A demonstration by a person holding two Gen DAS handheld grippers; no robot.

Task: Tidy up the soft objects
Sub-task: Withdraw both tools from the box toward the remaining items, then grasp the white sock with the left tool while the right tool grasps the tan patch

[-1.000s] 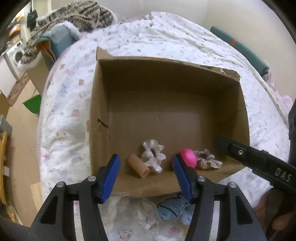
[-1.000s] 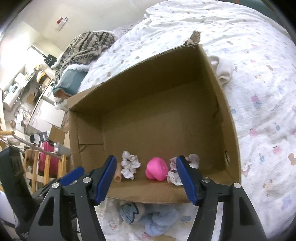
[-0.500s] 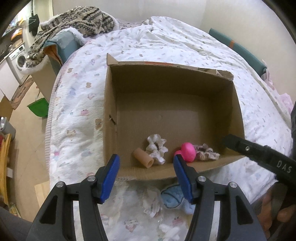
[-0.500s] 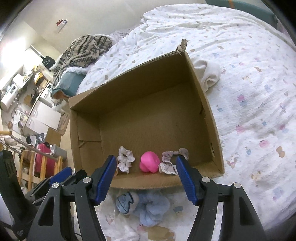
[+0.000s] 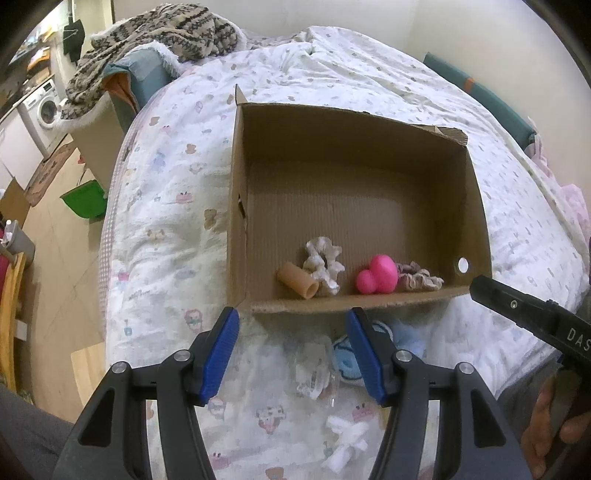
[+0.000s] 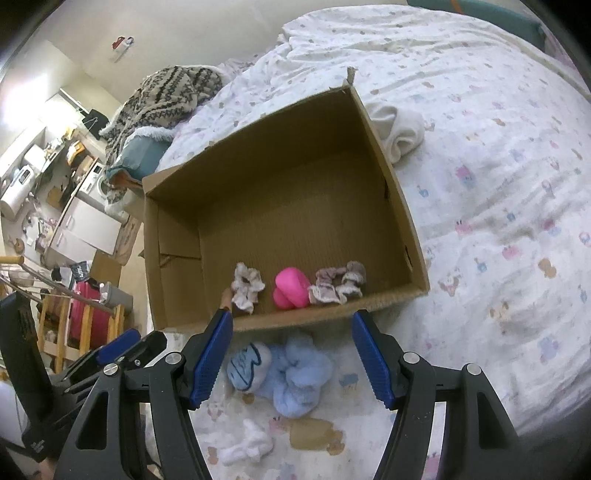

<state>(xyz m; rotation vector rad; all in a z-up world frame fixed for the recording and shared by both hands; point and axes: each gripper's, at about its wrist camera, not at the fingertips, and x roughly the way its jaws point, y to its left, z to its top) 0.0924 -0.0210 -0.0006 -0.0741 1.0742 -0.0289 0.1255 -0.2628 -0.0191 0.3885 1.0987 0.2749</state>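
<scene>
An open cardboard box (image 5: 236,206) (image 6: 402,229) lies on the bed. Along its near wall sit a tan tube (image 5: 297,280), a white scrunchie (image 5: 323,264) (image 6: 246,285), a pink squishy toy (image 5: 379,274) (image 6: 291,288) and a mauve scrunchie (image 5: 418,275) (image 6: 338,284). In front of the box lie a light blue plush (image 6: 291,373) (image 5: 347,359), a small white item (image 6: 247,445) (image 5: 347,439) and a clear wrapper (image 5: 314,373). My left gripper (image 5: 291,354) and right gripper (image 6: 291,358) are both open and empty, just short of the box's near wall.
The bed has a white printed quilt (image 6: 498,184). A white cloth bundle (image 6: 399,133) lies beside the box's right wall. A knitted blanket (image 5: 155,29) is piled at the bed's head. The floor at left holds a green bin (image 5: 83,199) and a washing machine (image 5: 40,107).
Both grippers have pulled back and up from the box, staying open. The plush, wrapper and small white item in front of the box have come into view.
</scene>
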